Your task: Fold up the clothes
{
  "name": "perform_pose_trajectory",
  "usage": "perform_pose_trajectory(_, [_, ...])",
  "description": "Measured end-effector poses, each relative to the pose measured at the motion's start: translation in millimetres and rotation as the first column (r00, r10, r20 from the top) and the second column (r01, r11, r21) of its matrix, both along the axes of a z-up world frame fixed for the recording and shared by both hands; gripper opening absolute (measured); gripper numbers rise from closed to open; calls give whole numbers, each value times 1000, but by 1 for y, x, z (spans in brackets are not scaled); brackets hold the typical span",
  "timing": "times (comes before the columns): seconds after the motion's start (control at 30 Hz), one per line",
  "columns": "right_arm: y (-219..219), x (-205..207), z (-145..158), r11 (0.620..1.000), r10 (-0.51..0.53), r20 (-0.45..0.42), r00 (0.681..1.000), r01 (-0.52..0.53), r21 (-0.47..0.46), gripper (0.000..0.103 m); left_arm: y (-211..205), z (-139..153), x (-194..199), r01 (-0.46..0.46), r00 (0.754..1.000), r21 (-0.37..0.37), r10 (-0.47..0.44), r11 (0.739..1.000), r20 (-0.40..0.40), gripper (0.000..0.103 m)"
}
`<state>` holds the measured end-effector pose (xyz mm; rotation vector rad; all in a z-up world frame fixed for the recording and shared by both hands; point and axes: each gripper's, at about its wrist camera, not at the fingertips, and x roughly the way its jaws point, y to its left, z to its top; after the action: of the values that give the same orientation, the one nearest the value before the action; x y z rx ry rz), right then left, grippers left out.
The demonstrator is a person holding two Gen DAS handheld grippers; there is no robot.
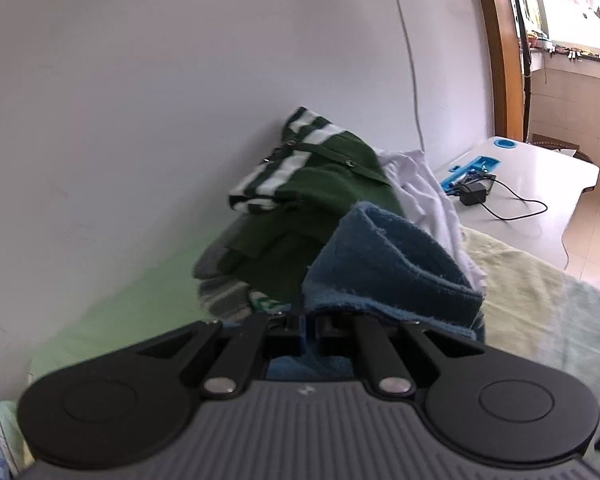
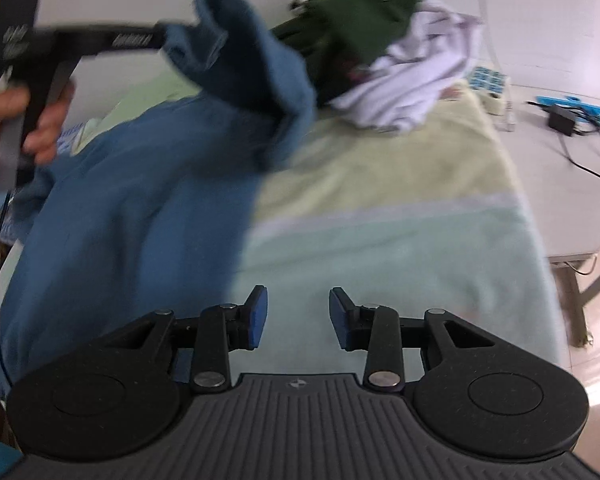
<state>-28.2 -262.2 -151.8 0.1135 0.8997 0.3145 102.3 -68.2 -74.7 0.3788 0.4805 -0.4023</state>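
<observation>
Jaws first: on my left gripper (image 1: 308, 322) they are clamped on a hem of the blue fleece garment (image 2: 140, 216), which bunches up just past the tips at twelve o'clock in the left wrist view. On my right gripper (image 2: 298, 316) they stand apart with nothing between them, only the pale green blanket (image 2: 380, 240) showing in the gap.

From the right wrist view, the garment lies on the bed from nine o'clock down to seven o'clock, with one portion lifted toward eleven o'clock where the left gripper, held by a hand (image 2: 24, 120), carries it. I cannot tell whether that portion is a sleeve or a body corner.

I judge the cloth soft, thick and limp. It sags into a loop wherever it is unsupported, so it will drape rather than hold a crease, and a single pinch lets the rest trail. It looks light enough for one grip, and the fuzzy surface should not slip. I would take my second hold at a hem or seam edge, where the layers are doubled.

At one o'clock a green striped garment (image 2: 360, 12) and white clothing (image 2: 412, 80) sit heaped, apart from mine.
</observation>
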Motion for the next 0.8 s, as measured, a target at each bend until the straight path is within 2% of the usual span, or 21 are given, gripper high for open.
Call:
perform_pose_trajectory(0.1, [27,-8,-3,999,21,-13,1000,-21,-30,37,25,10,3,0,1000,-46,0,999,12,6])
perform_pose_trajectory(0.23, [54,-22,-5,997,-8,-23,1000,6,-78,37,64,26,1,-3,999,-102,6,995,33,6])
perform_pose_trajectory(0.43, [79,-42,-12,974,-129,-9,992,125,-188,37,105,28,6,-12,999,-100,15,995,35,6])
perform_pose_trajectory(0.53, [86,-52,-17,955,-188,-10,982,180,-236,37,124,28,5,-24,999,-131,27,991,17,6])
perform_pose_trajectory(0.7, [83,-69,-18,944,-293,-39,955,283,-167,37,151,31,9,-54,998,-169,55,984,-3,6])
perform_pose_trajectory(0.8, [84,-78,-19,928,-340,-44,939,328,-179,37,163,33,9,-62,998,-189,61,980,-8,6])
